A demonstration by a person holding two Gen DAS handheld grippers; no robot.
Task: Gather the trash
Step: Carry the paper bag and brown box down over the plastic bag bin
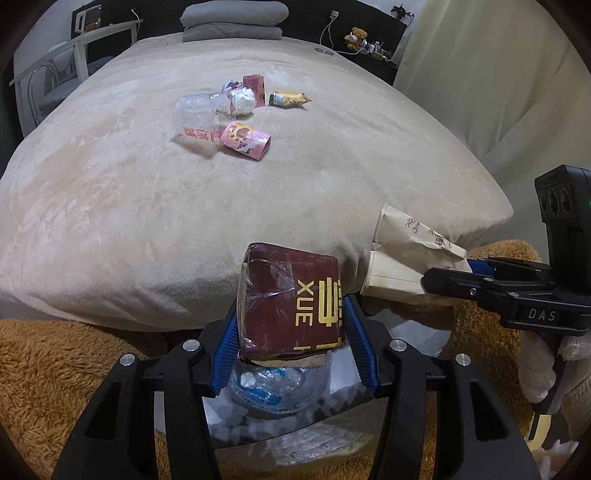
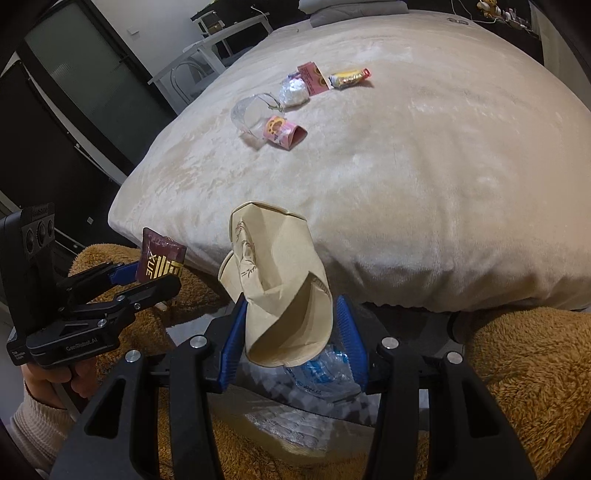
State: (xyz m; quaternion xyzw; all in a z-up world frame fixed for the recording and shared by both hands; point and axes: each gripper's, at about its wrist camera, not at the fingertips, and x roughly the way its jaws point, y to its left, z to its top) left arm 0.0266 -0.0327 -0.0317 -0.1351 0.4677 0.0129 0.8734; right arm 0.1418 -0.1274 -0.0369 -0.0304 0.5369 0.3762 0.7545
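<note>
Presently the left gripper (image 1: pixel 291 328) clamps a maroon packet (image 1: pixel 291 302) and the right gripper (image 2: pixel 291 332) a crumpled paper cup (image 2: pixel 284 295) above the trash bag (image 1: pixel 277 387) below the bed (image 1: pixel 221 206); either could miss its narrow opening.

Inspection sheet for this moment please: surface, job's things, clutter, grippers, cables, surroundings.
Surface: beige blanket over the bed, brown fleece at its foot.
Job's things: maroon box in left gripper; paper bag in right gripper; crushed bottle in bin below.
Clutter: clear cup, pink carton, white wad, yellow wrapper on blanket.
Grippers: both shut on loads.
Cables: white charger lead at headboard.
Surroundings: grey pillows, teddy bear, white chair.
</note>
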